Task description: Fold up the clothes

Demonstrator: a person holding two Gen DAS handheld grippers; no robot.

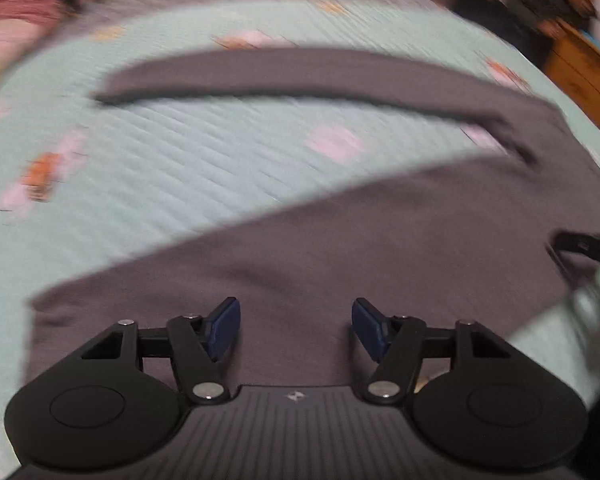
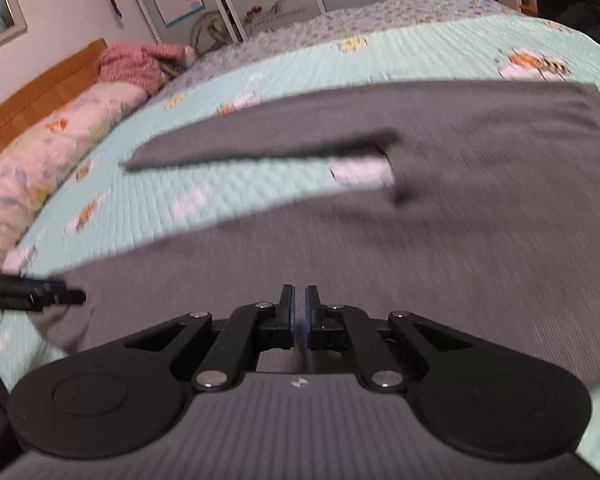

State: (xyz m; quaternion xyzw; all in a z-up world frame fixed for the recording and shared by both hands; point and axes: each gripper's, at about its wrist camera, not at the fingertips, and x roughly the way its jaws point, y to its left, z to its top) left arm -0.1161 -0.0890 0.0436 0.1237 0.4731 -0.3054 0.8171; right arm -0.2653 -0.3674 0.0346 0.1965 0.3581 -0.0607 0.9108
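The grey garment (image 2: 420, 240) lies spread flat on the bed's quilt (image 2: 260, 76), its long sleeve (image 1: 300, 72) reaching away from the body toward the pillow end. The left gripper (image 1: 296, 328) hangs over the garment's near hem, released, nothing between its pads. The right gripper (image 2: 299, 316), clenched with no cloth visibly pinched, sits over the body's middle, nearer the sleeve's root.

Closed right tool (image 2: 299, 316) over grey garment (image 2: 440, 216) on bed (image 2: 228, 204).

Black grippers, blue-padded fingers (image 1: 224, 328)
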